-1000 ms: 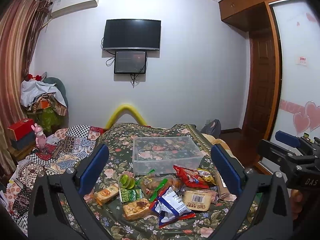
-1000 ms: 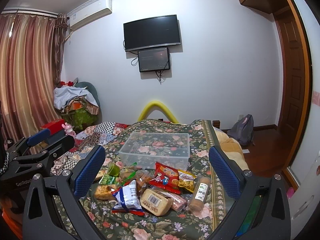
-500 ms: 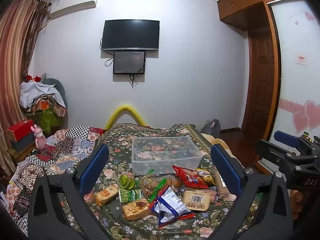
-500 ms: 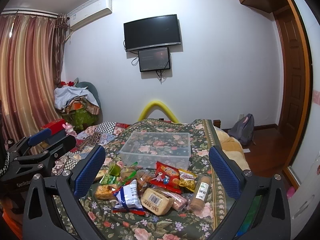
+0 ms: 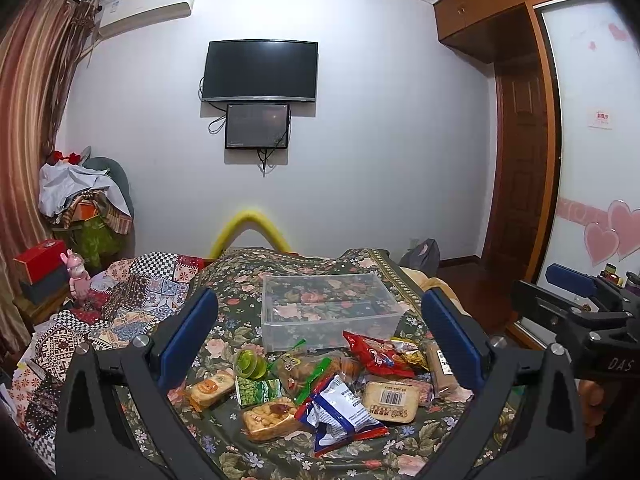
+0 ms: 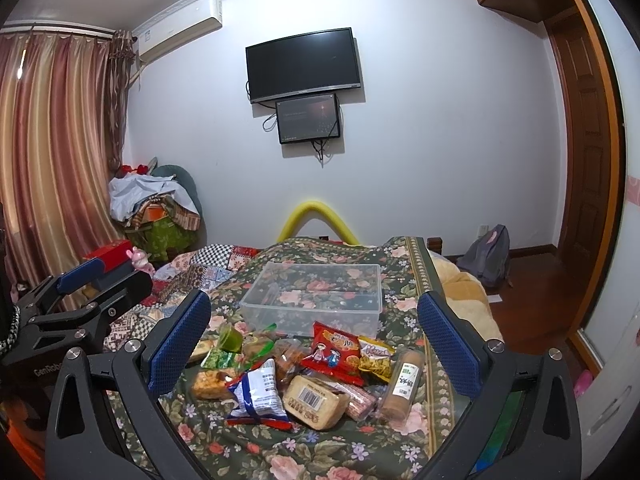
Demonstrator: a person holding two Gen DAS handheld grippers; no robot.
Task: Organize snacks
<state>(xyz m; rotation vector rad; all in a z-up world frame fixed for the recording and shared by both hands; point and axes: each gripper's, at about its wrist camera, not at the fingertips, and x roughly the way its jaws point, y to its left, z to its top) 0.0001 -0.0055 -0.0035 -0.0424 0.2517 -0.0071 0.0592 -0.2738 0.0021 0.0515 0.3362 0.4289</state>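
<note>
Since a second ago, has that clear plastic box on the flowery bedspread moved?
No. The clear plastic box keeps its place below the yellow foam arch in both views.

A black television (image 5: 261,71) hangs on the far wall, a smaller screen (image 5: 257,126) just below. Striped curtains (image 6: 52,160) hang left; a backpack (image 6: 486,255) sits far right.

Both wrist views face forward, sharing snack pile (image 5: 332,380), bin (image 6: 316,296).

White wall (image 5: 380,140), wall-mounted television (image 5: 261,71)
</note>
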